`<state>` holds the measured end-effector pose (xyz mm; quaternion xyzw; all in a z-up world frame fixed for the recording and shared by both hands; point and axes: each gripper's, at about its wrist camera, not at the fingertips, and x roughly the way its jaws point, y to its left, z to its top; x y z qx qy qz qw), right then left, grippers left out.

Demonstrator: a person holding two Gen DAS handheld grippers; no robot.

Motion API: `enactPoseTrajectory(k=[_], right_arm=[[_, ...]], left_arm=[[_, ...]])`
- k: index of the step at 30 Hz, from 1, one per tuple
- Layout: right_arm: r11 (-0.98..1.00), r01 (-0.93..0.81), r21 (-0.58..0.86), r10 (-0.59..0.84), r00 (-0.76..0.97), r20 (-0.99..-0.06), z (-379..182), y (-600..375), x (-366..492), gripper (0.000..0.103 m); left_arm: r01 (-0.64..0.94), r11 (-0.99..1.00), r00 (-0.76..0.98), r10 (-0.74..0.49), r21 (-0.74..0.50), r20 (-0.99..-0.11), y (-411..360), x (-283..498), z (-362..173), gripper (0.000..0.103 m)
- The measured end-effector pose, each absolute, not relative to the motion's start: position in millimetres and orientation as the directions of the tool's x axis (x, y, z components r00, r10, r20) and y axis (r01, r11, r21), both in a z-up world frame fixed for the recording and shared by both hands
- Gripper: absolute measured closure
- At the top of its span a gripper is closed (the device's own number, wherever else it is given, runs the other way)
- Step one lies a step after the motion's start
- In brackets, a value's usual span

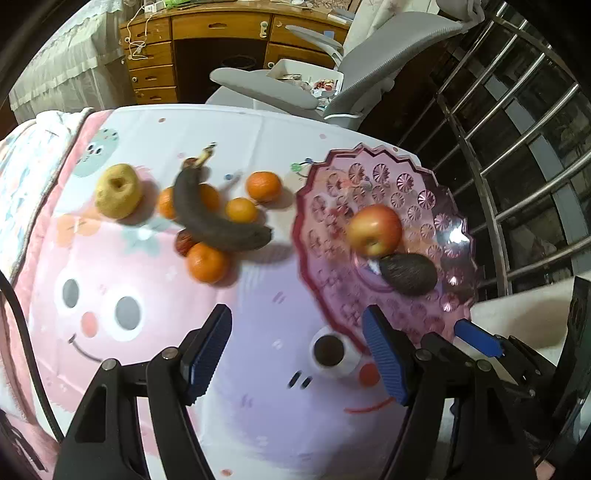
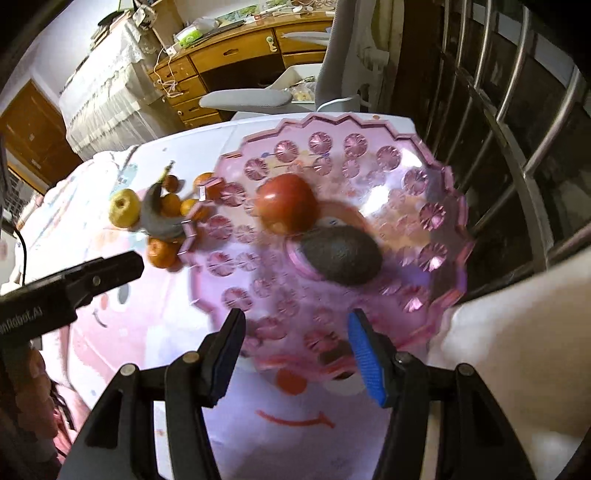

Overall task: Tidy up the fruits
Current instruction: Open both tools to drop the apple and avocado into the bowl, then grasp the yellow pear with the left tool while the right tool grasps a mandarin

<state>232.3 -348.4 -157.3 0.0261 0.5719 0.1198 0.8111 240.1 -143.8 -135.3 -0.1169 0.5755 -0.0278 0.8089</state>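
A pink cut-glass plate (image 1: 402,181) (image 2: 399,155) holds a red apple (image 1: 373,230) (image 2: 288,208) and a dark avocado (image 1: 408,273) (image 2: 340,254). Left of it on the cloth lie a blackened banana (image 1: 210,221) (image 2: 159,221), several oranges (image 1: 207,262) (image 2: 162,253), a small red fruit (image 1: 183,242) and a yellow pear-like fruit (image 1: 119,195) (image 2: 123,212). My left gripper (image 1: 295,332) hovers open and empty over the cloth, near the plate's near-left rim. My right gripper (image 2: 295,332) hovers open and empty above the plate's near edge.
A cartoon-face cloth (image 1: 258,406) covers the table. A grey office chair (image 1: 369,62) and a wooden desk (image 1: 221,29) stand behind it. A metal railing (image 1: 517,147) runs along the right. White bedding (image 2: 517,332) lies at the near right.
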Motion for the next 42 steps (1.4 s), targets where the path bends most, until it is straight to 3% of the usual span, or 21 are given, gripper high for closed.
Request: enactPoseTrajectory(k=[22,35,42], right_arm=[[0.96,0.047,0.276,0.239,0.377,-0.895,-127,-221,135,0.045],[0.945,0.113,0.307,0.234,0.422,-0.876,-123,-164,121,0.045],[0.939,0.118,0.323,0.23,0.483,-0.845,-118,-157,136,0.045]], left_arm=[[0.056,0.977,0.283,-0.214,-0.206,-0.935,12,144,-97,0.031],[0.038,0.982,0.295,-0.188,-0.186,-0.937,88,160,-85,0.031],[0.011,0.983,0.312,-0.177,-0.182,-0.933,105,186,-79,0.022]])
